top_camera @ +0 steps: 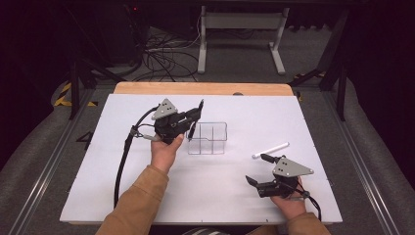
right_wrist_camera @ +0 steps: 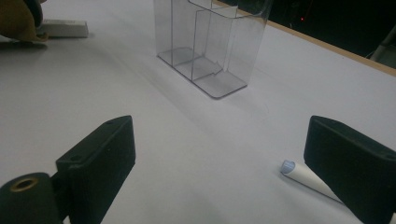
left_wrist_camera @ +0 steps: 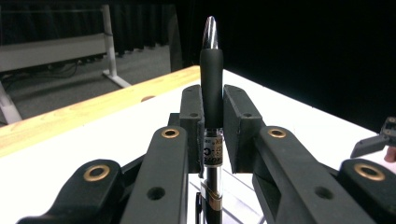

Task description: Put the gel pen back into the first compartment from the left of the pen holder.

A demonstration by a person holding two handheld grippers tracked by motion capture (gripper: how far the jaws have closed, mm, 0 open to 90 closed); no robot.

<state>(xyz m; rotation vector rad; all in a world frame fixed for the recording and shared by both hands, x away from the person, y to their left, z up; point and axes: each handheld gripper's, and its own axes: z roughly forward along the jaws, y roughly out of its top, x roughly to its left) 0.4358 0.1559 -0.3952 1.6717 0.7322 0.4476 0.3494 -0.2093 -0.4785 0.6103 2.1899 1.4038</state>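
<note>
Left claw (top_camera: 195, 119), upper centre-left of the high view, pinched a black pen (left_wrist_camera: 211, 84) upright between its jaws, just left of a clear divided organizer (top_camera: 208, 138) standing mid-bench. Right claw (top_camera: 258, 169), lower right, stood spread and empty. A white tube (top_camera: 270, 150) lay on the white bench (top_camera: 205, 196) just beyond it, near its upper jaw.

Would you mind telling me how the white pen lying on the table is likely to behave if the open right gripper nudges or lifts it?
The white pen looks round and slim and lies flat on the smooth white table, so a sideways nudge would probably roll it. It seems stiff and light, so it should lift easily. The right gripper stands open beside it; a glossy barrel might slip unless gripped mid-length.
</note>
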